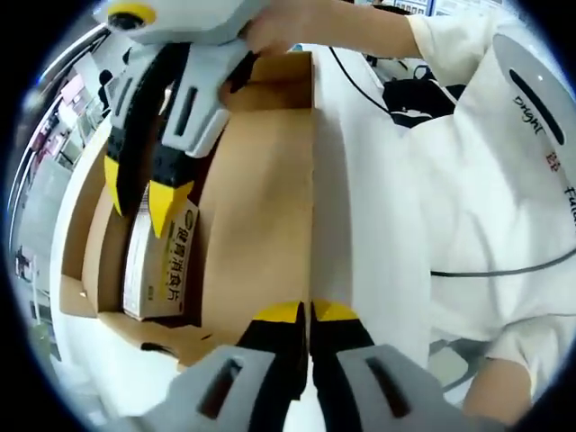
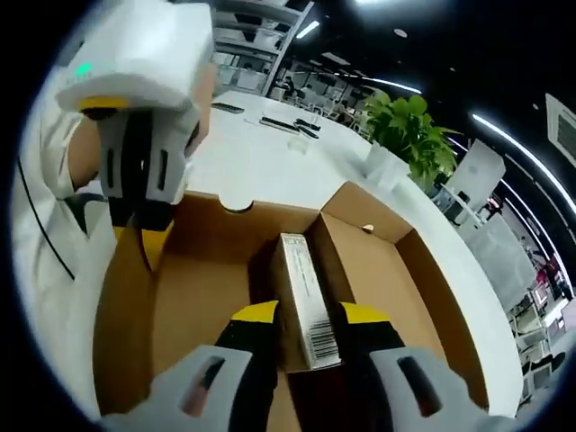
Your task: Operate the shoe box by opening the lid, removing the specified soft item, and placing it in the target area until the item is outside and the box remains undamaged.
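Shoe box [image 2: 378, 270] lid is open; left gripper [image 1: 309, 313], jaws pinched narrow on the lid edge [image 1: 313, 180], holds it back. Right gripper [image 2: 310, 315], jaws wide, straddles the small carton [image 2: 301, 288] between them for the grab.

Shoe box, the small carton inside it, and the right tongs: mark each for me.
Shoe box [image 2: 378, 261]: right gripper view, bare cardboard floor of the tray.
Small carton [image 2: 301, 297]: right gripper view, its top face with the barcode.
Right tongs [image 2: 310, 317]: right gripper view, midway between the yellow tips, straddling the carton.
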`<state>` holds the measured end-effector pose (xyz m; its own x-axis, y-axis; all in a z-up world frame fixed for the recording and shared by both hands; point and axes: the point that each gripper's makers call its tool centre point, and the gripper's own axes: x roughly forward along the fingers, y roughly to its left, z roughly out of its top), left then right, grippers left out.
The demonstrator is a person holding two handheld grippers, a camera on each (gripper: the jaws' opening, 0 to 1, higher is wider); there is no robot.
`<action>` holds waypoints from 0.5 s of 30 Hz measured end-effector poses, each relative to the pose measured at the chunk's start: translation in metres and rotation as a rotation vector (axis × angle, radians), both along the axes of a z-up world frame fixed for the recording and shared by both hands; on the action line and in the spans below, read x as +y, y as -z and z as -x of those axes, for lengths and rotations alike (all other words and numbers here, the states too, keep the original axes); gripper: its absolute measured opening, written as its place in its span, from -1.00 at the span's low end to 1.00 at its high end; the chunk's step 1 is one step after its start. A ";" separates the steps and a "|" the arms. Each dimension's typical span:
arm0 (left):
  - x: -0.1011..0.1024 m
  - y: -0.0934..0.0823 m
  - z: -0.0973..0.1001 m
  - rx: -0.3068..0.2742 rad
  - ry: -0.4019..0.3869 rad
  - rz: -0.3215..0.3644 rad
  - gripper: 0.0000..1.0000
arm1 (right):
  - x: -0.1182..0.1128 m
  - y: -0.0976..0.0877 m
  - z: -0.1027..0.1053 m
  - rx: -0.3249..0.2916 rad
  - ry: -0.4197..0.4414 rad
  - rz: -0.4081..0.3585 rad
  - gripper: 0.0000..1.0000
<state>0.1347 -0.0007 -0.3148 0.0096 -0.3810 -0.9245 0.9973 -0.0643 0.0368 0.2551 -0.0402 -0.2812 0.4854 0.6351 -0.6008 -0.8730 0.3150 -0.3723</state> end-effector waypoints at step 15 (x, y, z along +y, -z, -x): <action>-0.001 0.000 -0.002 -0.005 0.000 0.008 -0.97 | 0.004 0.004 0.001 -0.023 -0.033 0.083 -0.56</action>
